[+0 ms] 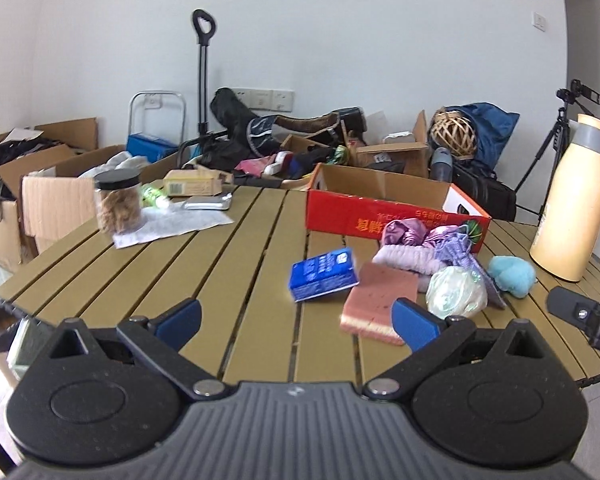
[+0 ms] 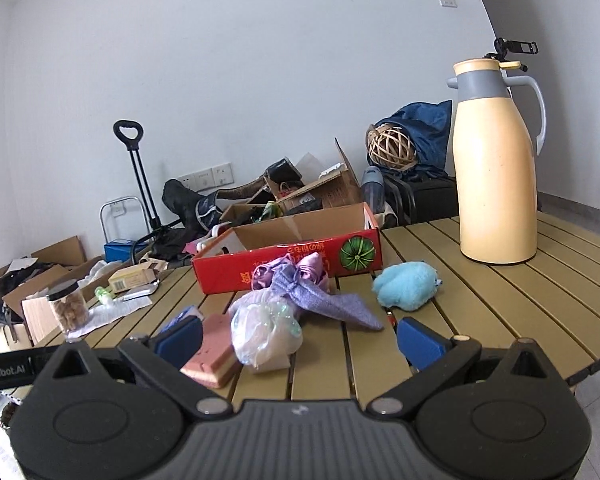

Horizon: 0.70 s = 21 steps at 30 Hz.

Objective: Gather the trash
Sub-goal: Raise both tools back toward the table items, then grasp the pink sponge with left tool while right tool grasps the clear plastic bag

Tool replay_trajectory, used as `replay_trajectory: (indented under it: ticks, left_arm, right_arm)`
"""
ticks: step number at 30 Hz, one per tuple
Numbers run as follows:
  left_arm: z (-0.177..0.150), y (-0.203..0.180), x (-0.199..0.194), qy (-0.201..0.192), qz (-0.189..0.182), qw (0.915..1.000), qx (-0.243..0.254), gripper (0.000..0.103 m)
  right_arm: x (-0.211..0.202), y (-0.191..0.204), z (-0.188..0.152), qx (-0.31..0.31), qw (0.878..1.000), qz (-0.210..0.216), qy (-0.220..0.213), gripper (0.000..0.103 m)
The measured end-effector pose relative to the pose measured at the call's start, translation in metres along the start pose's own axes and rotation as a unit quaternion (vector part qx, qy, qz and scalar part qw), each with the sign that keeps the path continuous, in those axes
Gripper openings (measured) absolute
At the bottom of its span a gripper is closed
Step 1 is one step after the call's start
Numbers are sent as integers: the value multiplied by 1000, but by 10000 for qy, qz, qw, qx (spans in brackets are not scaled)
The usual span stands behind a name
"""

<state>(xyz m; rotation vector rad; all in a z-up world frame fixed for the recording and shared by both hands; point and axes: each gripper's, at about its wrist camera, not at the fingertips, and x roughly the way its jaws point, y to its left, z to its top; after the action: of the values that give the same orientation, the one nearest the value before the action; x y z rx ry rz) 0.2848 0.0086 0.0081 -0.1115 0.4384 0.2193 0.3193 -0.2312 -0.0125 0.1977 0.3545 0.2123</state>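
On the slatted table (image 1: pixel 140 280) lie a blue carton (image 1: pixel 323 275), a pink sponge (image 1: pixel 378 300), a crumpled clear plastic bag (image 1: pixel 456 292), purple cloths (image 1: pixel 424 248) and a light-blue fluffy ball (image 1: pixel 512 274). Behind them stands an open red cardboard box (image 1: pixel 380 212). My left gripper (image 1: pixel 298 322) is open, low over the table, short of the carton and sponge. My right gripper (image 2: pixel 300 340) is open too, with the plastic bag (image 2: pixel 266 332) between its fingers but not squeezed; the pink sponge (image 2: pixel 212 350) lies by its left finger. The red box (image 2: pixel 288 256) sits beyond.
A tall cream thermos jug (image 2: pixel 496 164) stands at the table's right. A jar with a black lid (image 1: pixel 118 200), white paper (image 1: pixel 168 222) and a tan packet (image 1: pixel 192 184) occupy the far left. Cardboard boxes (image 1: pixel 40 184), bags and a trolley clutter the floor behind.
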Motion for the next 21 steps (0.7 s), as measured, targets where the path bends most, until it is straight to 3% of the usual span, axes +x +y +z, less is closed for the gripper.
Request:
replay_trajectory:
  ticks: [14, 21]
  left_arm:
    - [-2, -46, 83, 525, -737, 9941, 598, 103]
    - [-12, -59, 114, 688, -781, 9917, 757, 103]
  right_arm:
    - [51, -9, 6, -396, 9989, -227, 102, 103]
    - [54, -28, -2, -105, 9992, -379, 71, 103]
